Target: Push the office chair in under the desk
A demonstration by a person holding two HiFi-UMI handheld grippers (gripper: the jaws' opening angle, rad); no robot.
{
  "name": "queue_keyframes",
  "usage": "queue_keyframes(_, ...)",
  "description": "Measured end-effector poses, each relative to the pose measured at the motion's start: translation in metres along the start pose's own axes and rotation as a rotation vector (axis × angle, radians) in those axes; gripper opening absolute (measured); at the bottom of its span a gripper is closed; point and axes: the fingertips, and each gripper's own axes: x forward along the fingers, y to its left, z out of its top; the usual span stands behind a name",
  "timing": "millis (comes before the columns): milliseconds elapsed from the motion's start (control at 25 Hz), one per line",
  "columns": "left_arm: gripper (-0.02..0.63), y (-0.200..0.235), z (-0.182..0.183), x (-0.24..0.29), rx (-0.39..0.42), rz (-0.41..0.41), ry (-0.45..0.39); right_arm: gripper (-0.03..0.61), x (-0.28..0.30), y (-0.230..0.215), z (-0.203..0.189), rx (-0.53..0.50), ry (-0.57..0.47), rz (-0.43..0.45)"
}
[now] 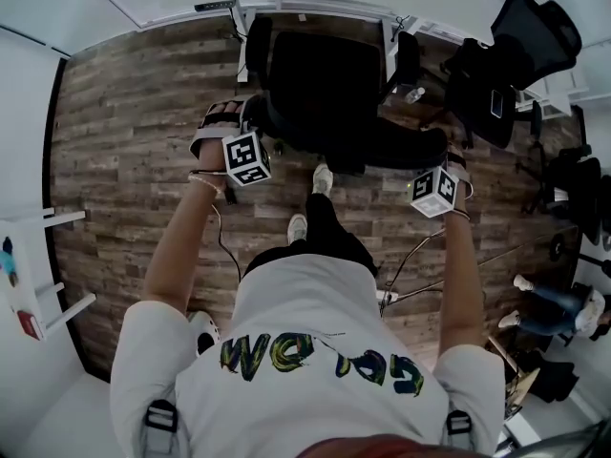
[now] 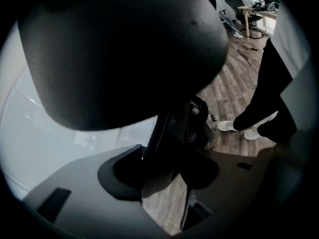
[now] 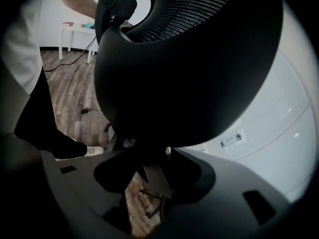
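The black office chair (image 1: 325, 84) stands on the wood floor, facing the white desk (image 1: 315, 8) at the top of the head view, its front close to the desk's edge. My left gripper (image 1: 256, 120) grips the left side of the backrest, and my right gripper (image 1: 434, 156) grips its right end. In the left gripper view the backrest (image 2: 124, 54) fills the picture, and the left gripper (image 2: 164, 168) has a dark strut of the chair clamped between its jaws. The right gripper (image 3: 152, 171) likewise closes on a strut under the mesh backrest (image 3: 189, 63).
A second black office chair (image 1: 520, 55) stands at the right of the desk, with more chairs (image 1: 573, 179) along the right wall. A white table (image 1: 38, 256) is at the left. Cables (image 1: 420, 275) trail on the floor. Another person (image 1: 558, 308) sits at the lower right.
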Motion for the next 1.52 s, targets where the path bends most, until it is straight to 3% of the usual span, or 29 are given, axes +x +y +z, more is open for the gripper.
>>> queue_keyframes(1520, 0.219, 0.197, 0.024, 0.199, -0.058, 0.023, 0.103, 0.209, 0.191, -0.225, 0.012, -0.030, -0.061, 0.026)
